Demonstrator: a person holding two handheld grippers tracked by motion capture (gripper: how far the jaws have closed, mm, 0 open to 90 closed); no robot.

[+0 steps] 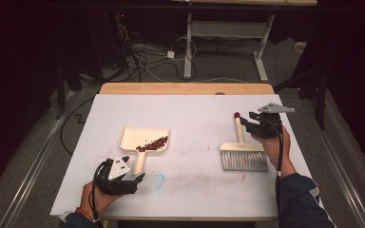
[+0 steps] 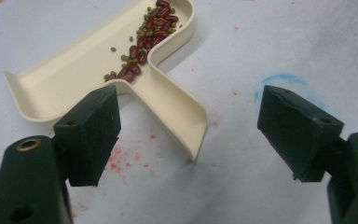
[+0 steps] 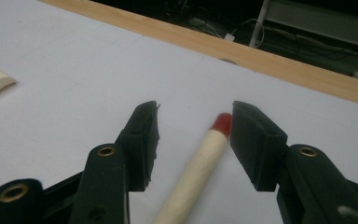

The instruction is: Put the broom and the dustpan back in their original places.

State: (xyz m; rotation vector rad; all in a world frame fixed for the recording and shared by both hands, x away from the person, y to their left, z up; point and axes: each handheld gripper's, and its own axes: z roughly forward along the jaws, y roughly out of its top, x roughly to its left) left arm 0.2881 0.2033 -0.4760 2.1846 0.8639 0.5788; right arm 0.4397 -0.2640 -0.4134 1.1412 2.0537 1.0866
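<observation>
A cream dustpan (image 1: pixel 144 140) lies on the white table sheet, left of middle, with red and green beans (image 1: pixel 153 143) piled in it. Its handle (image 2: pixel 177 109) points toward my left gripper (image 1: pixel 140 179), which stands open just short of the handle's end. In the left gripper view the handle tip lies between the spread jaws, untouched. At the right lies a hand brush (image 1: pixel 243 155) with grey bristles and a cream handle tipped in red (image 3: pixel 221 122). My right gripper (image 1: pixel 245 118) is open around that handle's end, the right jaw close to the red tip.
The sheet (image 1: pixel 195 114) covers a wooden table whose far edge (image 1: pixel 185 88) shows bare. A blue smudge (image 1: pixel 158 180) and pink stains (image 2: pixel 121 158) mark the sheet near the left gripper. Cables and desk legs lie on the floor beyond.
</observation>
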